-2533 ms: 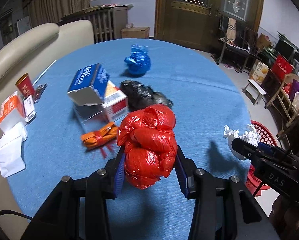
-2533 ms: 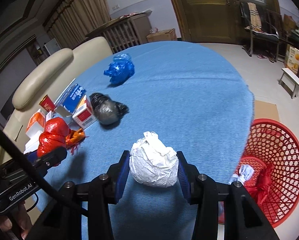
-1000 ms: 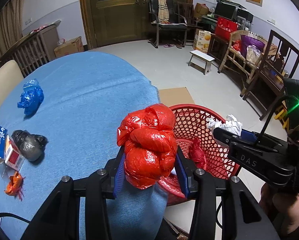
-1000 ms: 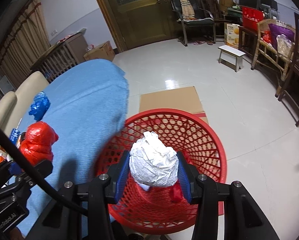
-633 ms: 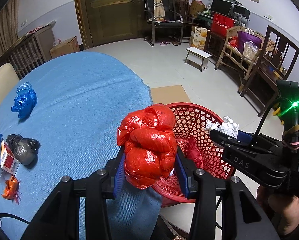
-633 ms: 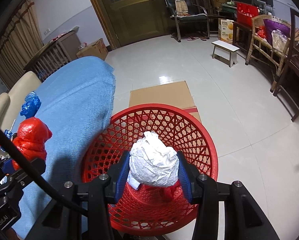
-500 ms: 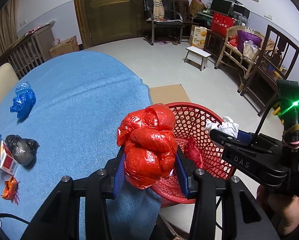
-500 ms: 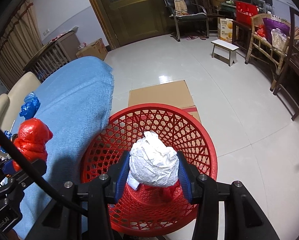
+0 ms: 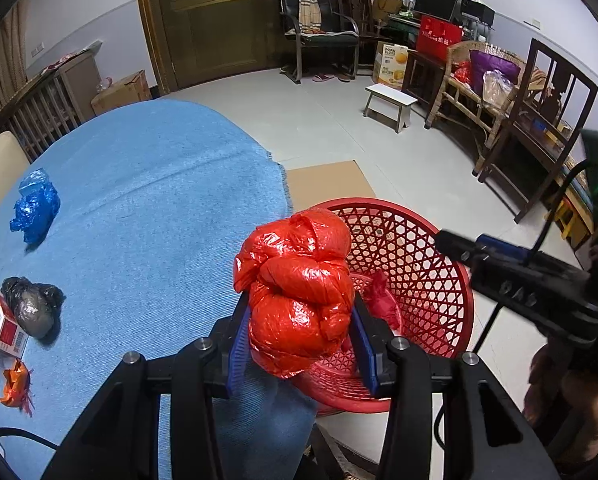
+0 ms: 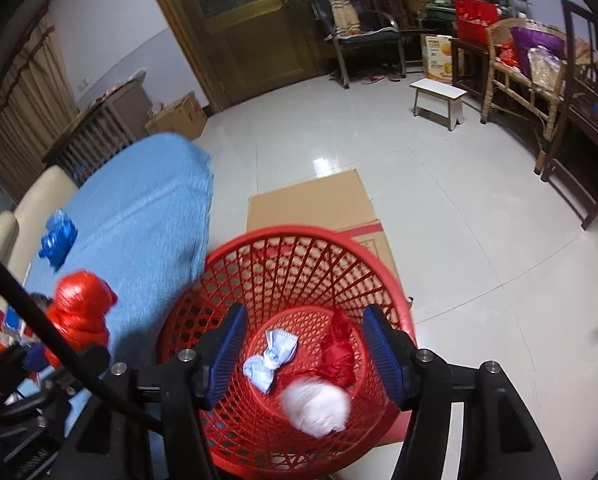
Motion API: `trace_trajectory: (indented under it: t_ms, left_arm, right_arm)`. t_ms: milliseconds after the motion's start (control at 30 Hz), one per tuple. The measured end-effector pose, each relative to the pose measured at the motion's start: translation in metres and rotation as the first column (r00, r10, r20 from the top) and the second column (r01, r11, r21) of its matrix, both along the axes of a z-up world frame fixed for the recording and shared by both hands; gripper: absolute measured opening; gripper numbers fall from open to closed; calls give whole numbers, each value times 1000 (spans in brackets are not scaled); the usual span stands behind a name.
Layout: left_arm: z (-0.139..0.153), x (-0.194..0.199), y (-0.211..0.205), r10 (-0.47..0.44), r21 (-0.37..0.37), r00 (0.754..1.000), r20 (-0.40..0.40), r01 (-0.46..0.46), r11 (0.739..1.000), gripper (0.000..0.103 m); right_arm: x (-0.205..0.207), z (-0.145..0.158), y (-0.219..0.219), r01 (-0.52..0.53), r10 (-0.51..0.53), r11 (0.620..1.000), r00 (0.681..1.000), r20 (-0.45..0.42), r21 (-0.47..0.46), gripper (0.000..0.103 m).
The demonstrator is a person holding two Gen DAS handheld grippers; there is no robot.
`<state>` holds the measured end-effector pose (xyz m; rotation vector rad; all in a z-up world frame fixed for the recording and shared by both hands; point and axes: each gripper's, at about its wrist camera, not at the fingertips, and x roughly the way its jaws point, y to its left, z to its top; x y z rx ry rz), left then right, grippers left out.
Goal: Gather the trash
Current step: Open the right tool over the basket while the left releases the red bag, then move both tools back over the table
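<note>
And the right gripper (image 10: 301, 350) fingers have just sprung wide, white wad (image 10: 316, 405) dropping into the red basket (image 10: 283, 240), while the left gripper (image 9: 299, 344) clamps the red bag (image 9: 299, 292) at its rim, next to go

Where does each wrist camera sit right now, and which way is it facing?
Left wrist: on the left gripper, looking down across the blue tablecloth's edge; it grips a red bag; right gripper shows.
Right wrist: on the right gripper, above the red basket; jaws just opened, white wad blurred below.
Shared: basket, red bag, tablecloth, blue bag.
</note>
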<state>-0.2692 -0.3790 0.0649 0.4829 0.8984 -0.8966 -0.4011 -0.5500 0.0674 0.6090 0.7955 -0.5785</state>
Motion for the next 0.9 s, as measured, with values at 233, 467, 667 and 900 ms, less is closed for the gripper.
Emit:
trace_trajectory:
  t_ms: [233,467,667,900]
  left_arm:
    - [-5,-11,-22,-51,5,998,-23,51,999,47]
    - [-5,-9,-33,-93,-25,989,-118,91,996,76]
    - [1,1,-21,-66,-34,992,-110,63,997,77]
    - [15,26,24,36,-76,992,-118,-45,996,77]
  right_arm:
    - [-23,8,-18,63,-63,998,997,51,19,64]
    - [-39,7,-29,97,-100,994,993,67,42,64]
    - [-37,8,-27,94,-97,995,993,71,41,64]
    - [-25,12,-12,58,-60,998,996,72,38,64]
